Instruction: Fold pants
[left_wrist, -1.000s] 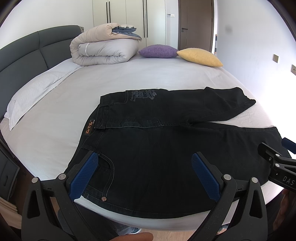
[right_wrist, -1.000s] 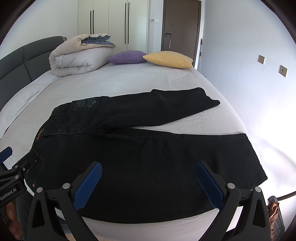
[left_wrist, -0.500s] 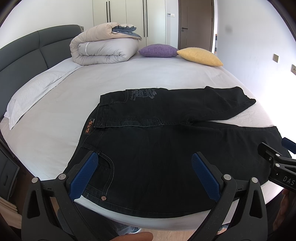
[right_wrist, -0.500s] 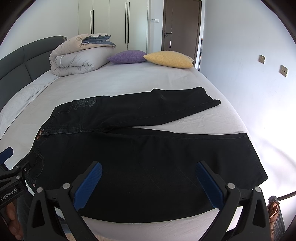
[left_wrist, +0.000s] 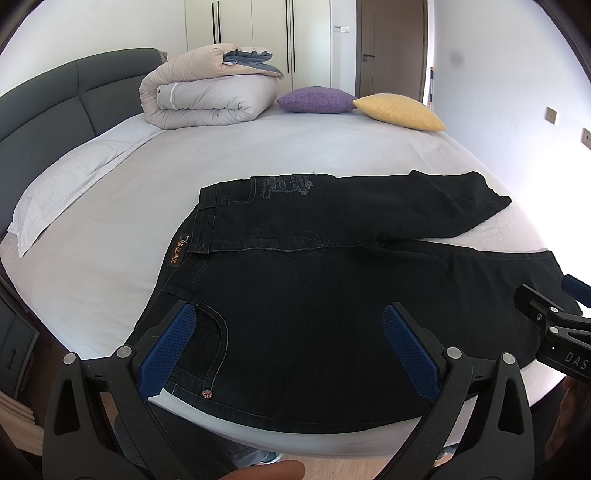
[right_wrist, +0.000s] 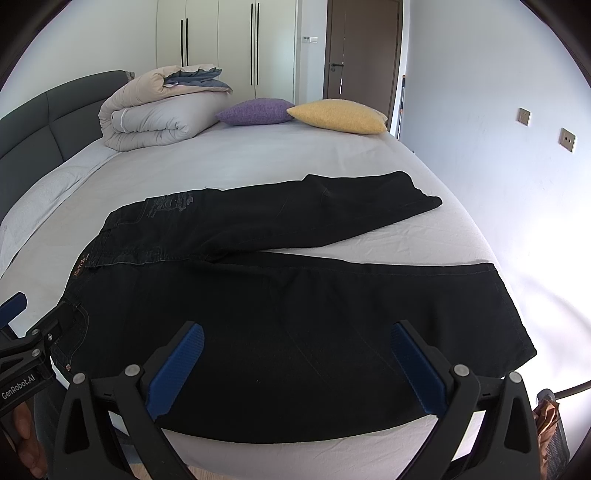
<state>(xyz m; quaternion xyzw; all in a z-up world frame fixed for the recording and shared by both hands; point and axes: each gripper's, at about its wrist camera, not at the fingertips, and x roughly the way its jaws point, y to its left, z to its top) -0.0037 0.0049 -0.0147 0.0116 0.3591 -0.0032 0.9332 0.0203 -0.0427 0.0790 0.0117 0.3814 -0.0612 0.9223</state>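
Lying flat along the near edge of the bed (left_wrist: 258, 147), the black pants (left_wrist: 332, 295) have their waistband toward the headboard side and one leg angled toward the far corner. The left gripper (left_wrist: 291, 347) and right gripper (right_wrist: 299, 365) hover above the fabric, both spread wide, holding nothing.

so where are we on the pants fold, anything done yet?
Barely started. Done: the black pants lie spread on the bed, waistband left, legs splayed in a V, no fold made. In hand: nothing; the left claw and right claw are open above the near leg, gripping no fabric. Left: bring one leg over the other, then fold lengthwise.
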